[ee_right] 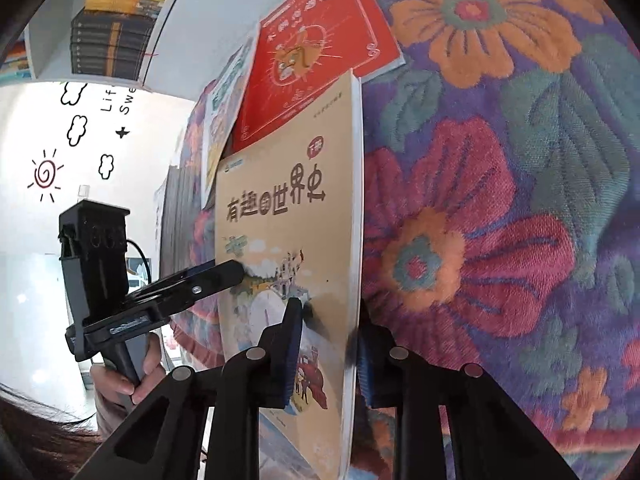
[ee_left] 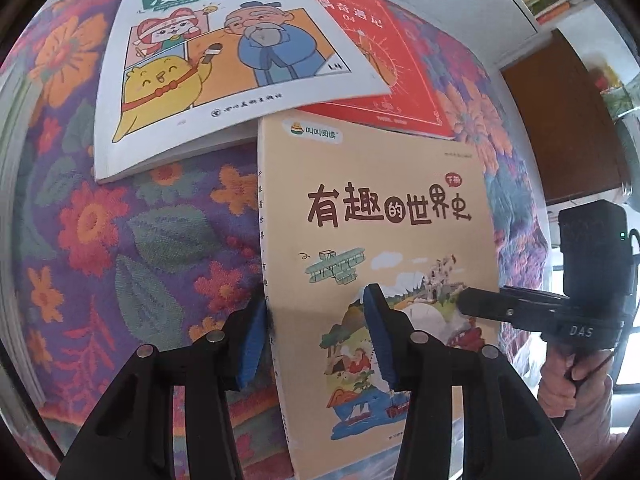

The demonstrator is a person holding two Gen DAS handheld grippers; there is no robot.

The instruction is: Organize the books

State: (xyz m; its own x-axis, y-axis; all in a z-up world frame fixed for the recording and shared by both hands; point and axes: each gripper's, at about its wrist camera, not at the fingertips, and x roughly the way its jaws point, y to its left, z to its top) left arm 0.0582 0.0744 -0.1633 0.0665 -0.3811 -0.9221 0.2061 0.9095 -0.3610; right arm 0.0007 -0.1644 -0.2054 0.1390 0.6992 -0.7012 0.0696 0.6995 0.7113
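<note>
Both grippers pinch the tan book: left gripper [ee_left: 320, 344] at its spine [ee_left: 267, 280], right gripper [ee_right: 326, 354] at the opposite edge, steadying it over the floral cloth [ee_left: 160, 240] for lifting.

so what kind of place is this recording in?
Probably a home or a children's room: a flower-patterned cloth under the picture books, shelves of stacked books, and a wall with doodled sun and cloud stickers.
</note>
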